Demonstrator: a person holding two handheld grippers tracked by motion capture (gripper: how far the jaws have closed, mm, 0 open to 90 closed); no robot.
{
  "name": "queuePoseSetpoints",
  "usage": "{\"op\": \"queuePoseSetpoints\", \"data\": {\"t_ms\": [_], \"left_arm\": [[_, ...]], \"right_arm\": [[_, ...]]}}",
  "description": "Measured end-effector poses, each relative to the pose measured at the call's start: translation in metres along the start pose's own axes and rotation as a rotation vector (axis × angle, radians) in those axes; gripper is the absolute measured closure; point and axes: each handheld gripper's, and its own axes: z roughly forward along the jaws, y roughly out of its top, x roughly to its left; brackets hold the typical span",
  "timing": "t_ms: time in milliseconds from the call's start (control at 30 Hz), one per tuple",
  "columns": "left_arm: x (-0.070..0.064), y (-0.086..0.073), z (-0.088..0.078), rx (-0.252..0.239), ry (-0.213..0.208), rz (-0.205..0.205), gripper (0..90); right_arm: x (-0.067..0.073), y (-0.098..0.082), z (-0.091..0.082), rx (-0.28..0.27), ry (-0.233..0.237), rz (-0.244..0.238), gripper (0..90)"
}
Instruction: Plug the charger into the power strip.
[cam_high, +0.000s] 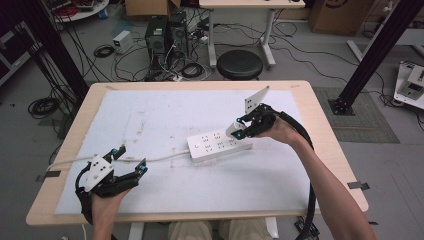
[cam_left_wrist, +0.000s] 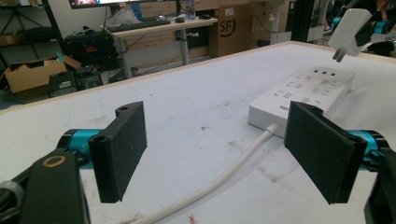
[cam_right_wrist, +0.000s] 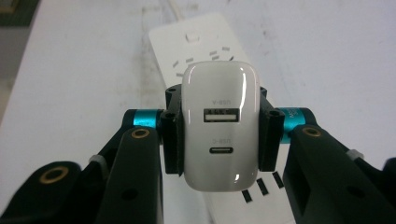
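A white power strip (cam_high: 218, 144) lies flat in the middle of the white mat, its cable (cam_high: 125, 161) running off to the left. My right gripper (cam_high: 239, 130) is shut on a white USB charger (cam_right_wrist: 220, 126), held just above the strip's right end. The charger's USB ports face the right gripper camera, and its prongs (cam_left_wrist: 338, 56) point down toward the power strip (cam_left_wrist: 303, 93). My left gripper (cam_high: 129, 159) rests open at the mat's front left, its jaws standing on either side of the cable (cam_left_wrist: 224, 177) without touching it.
The wooden table (cam_high: 330, 150) carries a white mat (cam_high: 160, 115). Behind the table stand a black round stool (cam_high: 239, 64), computer towers (cam_high: 164, 34) and loose floor cables. Black frame posts rise at the left and right.
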Motion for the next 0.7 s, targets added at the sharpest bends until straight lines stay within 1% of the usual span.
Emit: {"op": "queuePoseSetpoints", "data": {"t_ms": [33, 100, 133, 167, 267, 300, 333, 367, 400, 433, 467, 533, 567, 633, 667, 700], "left_arm": [[0.000, -0.001, -0.001, 0.001, 0.003, 0.000, 21.2], [0.001, -0.002, -0.002, 0.002, 0.006, -0.002, 21.3], [0.001, -0.003, -0.002, 0.001, 0.009, -0.002, 21.3], [0.002, -0.004, -0.003, 0.000, 0.013, -0.004, 21.3], [0.003, -0.005, -0.005, 0.004, 0.014, -0.010, 21.3], [0.003, -0.006, -0.005, 0.005, 0.014, -0.009, 21.3], [0.003, -0.006, -0.005, 0.001, 0.013, -0.014, 21.3], [0.003, -0.006, -0.006, 0.004, 0.017, -0.010, 21.3], [0.003, -0.007, -0.007, 0.001, 0.018, -0.012, 21.3], [0.003, -0.007, -0.007, 0.000, 0.019, -0.013, 21.3], [0.003, -0.007, -0.007, 0.000, 0.019, -0.013, 21.4], [0.003, -0.008, -0.008, 0.002, 0.022, -0.016, 21.4], [0.003, -0.008, -0.009, 0.004, 0.022, -0.013, 21.5], [0.003, -0.008, -0.009, 0.010, 0.020, -0.011, 21.5], [0.003, -0.009, -0.009, 0.011, 0.020, -0.013, 21.5], [0.003, -0.009, -0.009, 0.011, 0.020, -0.013, 21.6]], "right_arm": [[-0.002, 0.002, 0.002, 0.027, -0.004, -0.015, 63.1], [-0.005, 0.006, 0.005, 0.057, 0.009, -0.038, 63.1], [-0.007, 0.010, 0.009, 0.096, 0.007, -0.062, 63.1], [-0.008, 0.012, 0.011, 0.103, 0.009, -0.081, 63.1], [-0.011, 0.014, 0.015, 0.114, 0.012, -0.086, 63.1], [-0.012, 0.014, 0.017, 0.127, 0.019, -0.097, 63.1], [-0.013, 0.015, 0.020, 0.155, 0.018, -0.109, 63.1], [-0.013, 0.016, 0.023, 0.187, 0.020, -0.124, 63.1], [-0.013, 0.017, 0.025, 0.213, 0.018, -0.150, 63.1], [-0.013, 0.018, 0.026, 0.222, 0.019, -0.164, 63.1], [-0.013, 0.018, 0.026, 0.222, 0.019, -0.164, 63.1], [-0.018, 0.019, 0.027, 0.217, 0.031, -0.182, 63.1], [-0.019, 0.020, 0.027, 0.230, 0.028, -0.188, 63.2], [-0.020, 0.020, 0.027, 0.237, 0.028, -0.192, 63.2], [-0.024, 0.023, 0.027, 0.247, 0.033, -0.211, 63.1], [-0.024, 0.023, 0.027, 0.247, 0.033, -0.211, 63.1]]}}
